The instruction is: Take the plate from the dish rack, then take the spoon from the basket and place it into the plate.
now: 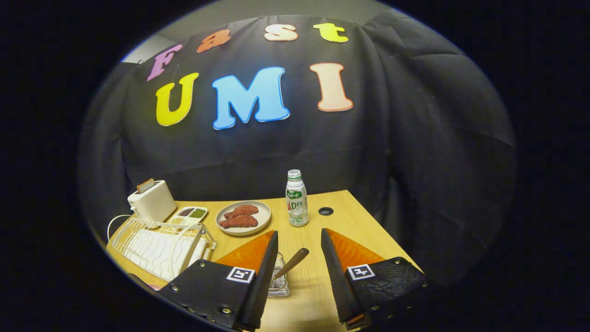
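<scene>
We hold the claw [299,235] spread, its fingers pinching nothing, above the wooden worktop [350,221]. Nearest, between the fingers and close to the left one, a spoon [291,264] leans in a clear basket [279,281], its brown handle slanting up toward the gap. We judge the spoon light, stiff and narrow; take hold on the exposed handle, across its width, where slip is the main risk. Left of the left finger stands the white wire dish rack [161,244]; we cannot tell whether a plate sits in it. Just ahead of the left fingertip lies a round plate [258,226] carrying two pieces of meat [239,216]; we judge it rigid, breakable and smooth, best gripped at the rim. Ahead of the gap stands a milk bottle [297,199]. Farther left are a divided tray [188,215] and a toaster [151,201].
</scene>
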